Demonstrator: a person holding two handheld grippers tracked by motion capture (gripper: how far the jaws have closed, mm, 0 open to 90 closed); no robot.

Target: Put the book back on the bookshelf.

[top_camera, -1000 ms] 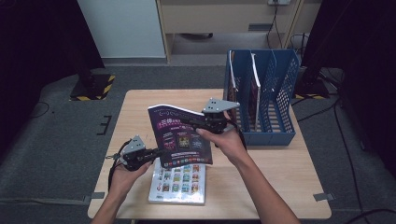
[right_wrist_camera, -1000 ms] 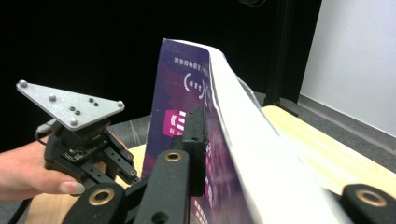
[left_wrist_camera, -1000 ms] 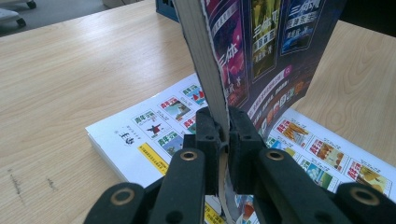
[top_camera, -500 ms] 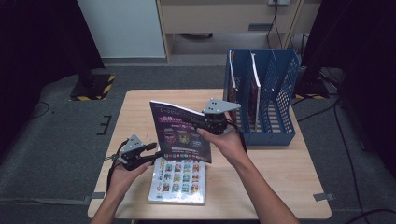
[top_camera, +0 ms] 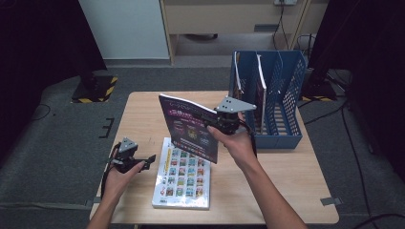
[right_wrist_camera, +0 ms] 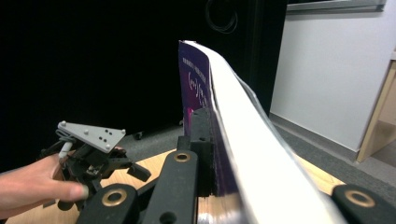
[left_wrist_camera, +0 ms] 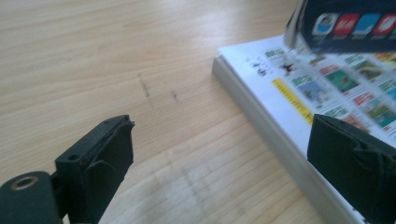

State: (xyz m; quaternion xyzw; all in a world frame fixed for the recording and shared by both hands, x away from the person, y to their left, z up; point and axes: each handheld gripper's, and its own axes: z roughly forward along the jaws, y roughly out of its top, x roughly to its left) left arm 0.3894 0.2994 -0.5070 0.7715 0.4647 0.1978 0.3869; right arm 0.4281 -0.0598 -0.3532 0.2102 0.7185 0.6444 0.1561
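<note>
1. Nearest the person, the left tool (top_camera: 145,160) sits low over the tabletop (top_camera: 143,119), its jaws spread wide and empty — they have just been opening. In the left gripper view the bare wood lies between the pads, and the white catalogue (top_camera: 184,174) lies flat just beside the right-hand one.
2. That white catalogue rests on the tabletop, its spine edge toward the left tool. One risk: if the open jaws drive forward at this low angle, the pad could butt the edge and shove the book instead of getting under or around it.
3. Further out, the right tool (top_camera: 220,126) is pressed together on the purple magazine (top_camera: 188,126), pinching it near one edge and holding it upright above the catalogue.
4. The right gripper view shows the magazine's pages bowing away from the jaws — a thin edge grip, so in my judgement the pages could fan out or slip.
5. Farthest, the blue file rack (top_camera: 279,102) stands at the tabletop's right; a bowed magazine could catch on a divider.
</note>
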